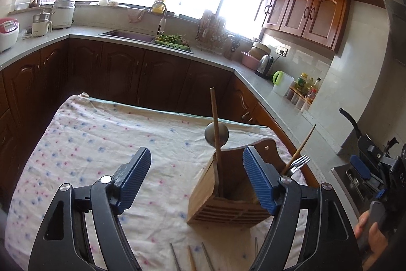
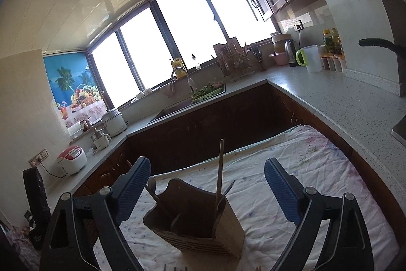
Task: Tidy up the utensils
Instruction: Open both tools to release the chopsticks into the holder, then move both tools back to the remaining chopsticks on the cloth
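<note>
The left gripper (image 1: 195, 177) hangs over the table (image 1: 83, 144), which is covered by a flowered cloth, and its two blue-padded fingers (image 1: 134, 177) are spread wide with nothing between the pads. In the left wrist view the right-hand pad overlaps the wooden holder (image 1: 218, 200); whether it touches the wood cannot be told. The holder stands upright toward the right edge of the table, its slatted front facing the near edge. A wooden chopstick (image 1: 217, 133) rises from its left compartment, tall and slightly tilted, with a metal spoon (image 1: 217, 135) behind it, bowl up. From the right compartment a second wooden stick (image 1: 300, 149) leans out to the right beside a metal fork (image 1: 300, 161), tines up. At the near edge of the table lie the tips of a few more chopsticks (image 1: 191, 258), side by side and apart from the holder. At the far right of this view a hand (image 1: 370, 233) grips the handle of the other tool.

The right gripper (image 2: 206, 189) also hovers above the table, fingers (image 2: 281, 191) spread wide and empty, with the holder (image 2: 195, 222) low between them and touching neither pad. Behind the table runs a counter (image 1: 253, 75) with a sink (image 1: 127, 34).
</note>
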The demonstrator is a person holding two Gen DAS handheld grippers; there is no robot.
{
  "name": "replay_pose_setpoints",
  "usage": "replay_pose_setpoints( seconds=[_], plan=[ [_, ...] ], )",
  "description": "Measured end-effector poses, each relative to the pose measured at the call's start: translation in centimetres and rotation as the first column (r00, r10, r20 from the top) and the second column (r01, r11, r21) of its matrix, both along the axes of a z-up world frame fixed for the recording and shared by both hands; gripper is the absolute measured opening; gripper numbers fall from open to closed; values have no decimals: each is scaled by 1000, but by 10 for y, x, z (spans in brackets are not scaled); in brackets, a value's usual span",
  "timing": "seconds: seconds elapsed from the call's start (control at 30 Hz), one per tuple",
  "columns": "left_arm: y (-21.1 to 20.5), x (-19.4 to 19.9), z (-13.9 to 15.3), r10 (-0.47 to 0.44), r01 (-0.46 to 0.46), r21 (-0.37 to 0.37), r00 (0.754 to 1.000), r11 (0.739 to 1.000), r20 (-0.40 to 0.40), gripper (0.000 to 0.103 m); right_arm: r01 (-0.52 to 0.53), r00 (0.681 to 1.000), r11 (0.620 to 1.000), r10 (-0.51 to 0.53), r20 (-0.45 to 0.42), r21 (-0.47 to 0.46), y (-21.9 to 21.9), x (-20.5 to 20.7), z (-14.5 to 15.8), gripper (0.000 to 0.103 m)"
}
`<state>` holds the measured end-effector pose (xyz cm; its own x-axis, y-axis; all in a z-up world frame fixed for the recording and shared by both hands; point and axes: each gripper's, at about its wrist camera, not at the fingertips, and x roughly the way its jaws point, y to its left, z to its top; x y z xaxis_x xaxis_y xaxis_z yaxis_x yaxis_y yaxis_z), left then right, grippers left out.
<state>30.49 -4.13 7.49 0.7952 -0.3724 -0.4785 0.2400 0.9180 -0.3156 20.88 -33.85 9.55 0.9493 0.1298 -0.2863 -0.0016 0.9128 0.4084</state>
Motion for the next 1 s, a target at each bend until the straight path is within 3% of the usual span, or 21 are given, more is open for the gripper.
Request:
replay_pose_setpoints(
  seconds=[0.2, 0.37, 0.47, 0.7, 1.0],
  plan=[
    [23, -21, -35, 41, -38, 34, 994, 999, -106, 77, 1, 997, 1000, 1, -83, 21, -2, -27, -36, 97],
    [32, -44, -64, 62, -52, 65, 982, 997, -176, 77, 4, 985, 1000, -7, -172, -16, 2, -47, -68, 97],
    [33, -59, -79, 68, -48, 102, 978, 994, -199, 77, 3, 976, 1000, -8, -216, -21, 3, -61, -85, 97],
    [40, -88, -104, 68, -41, 108, 963, 993, -259, 77, 19, 964, 999, -28, -264, -33, 7, -88, -109, 97],
    [33, -105, -120, 41, -5, 125, 955, 992, -293, 76, -18, 949, 998, -3, -314, -65, 25, -96, -128, 93]
  ],
)
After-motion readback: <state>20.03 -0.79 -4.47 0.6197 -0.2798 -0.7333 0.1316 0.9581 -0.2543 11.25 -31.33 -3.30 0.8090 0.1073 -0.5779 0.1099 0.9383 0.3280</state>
